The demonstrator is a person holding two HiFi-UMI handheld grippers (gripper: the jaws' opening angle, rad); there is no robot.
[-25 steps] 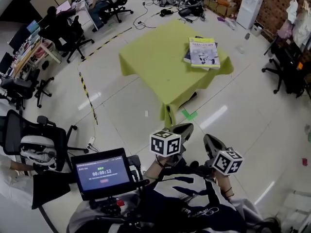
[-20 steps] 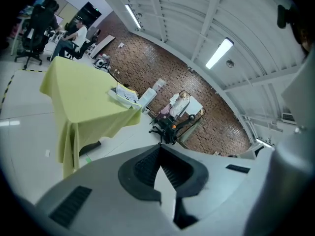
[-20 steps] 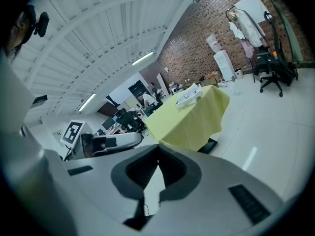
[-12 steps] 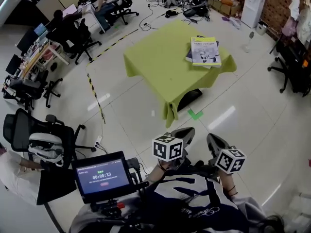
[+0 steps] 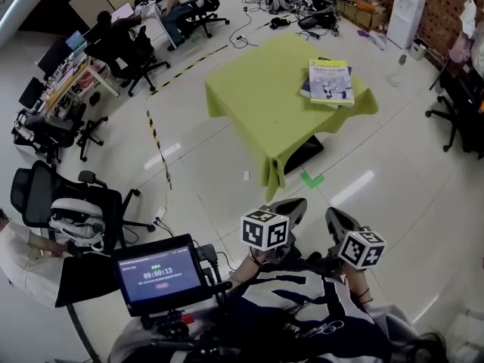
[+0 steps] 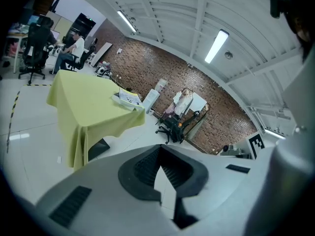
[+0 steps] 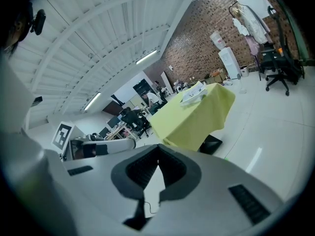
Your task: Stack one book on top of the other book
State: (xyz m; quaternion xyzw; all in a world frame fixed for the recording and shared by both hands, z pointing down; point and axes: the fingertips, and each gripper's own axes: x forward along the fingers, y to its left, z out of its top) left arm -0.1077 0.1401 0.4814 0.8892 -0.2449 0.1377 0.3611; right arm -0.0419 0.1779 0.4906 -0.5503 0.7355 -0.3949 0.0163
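While the person stood well back from the table, neither gripper had anything in it. At about 9 o'clock in the head view stood a black office chair (image 5: 66,212), and at 7 o'clock a small screen (image 5: 160,277) glowed on its mount. A line of black-and-yellow striped tape (image 5: 159,138) ran across the pale floor toward 11 o'clock.

The left gripper (image 5: 291,206), near 6 o'clock, pointed up the frame toward the table; its own view showed the fingers of the left gripper (image 6: 161,157) pressed together with only bare floor beyond them.

Straight ahead at 12 o'clock, the table (image 5: 261,97) was draped in a yellow-green cloth. Both books lay at its 2 o'clock corner, the top book (image 5: 330,81) resting on the lower book (image 5: 305,88), whose dark edge peeked out at the 9 o'clock side. From the left gripper view the stack (image 6: 126,98) sat near the table's far right edge.

The right gripper (image 5: 333,217), just beside the left one at its 4 o'clock, likewise had its fingers shut on nothing (image 7: 158,164). At 1 o'clock, past the table, a white cabinet (image 5: 406,6) stood by the brick wall.
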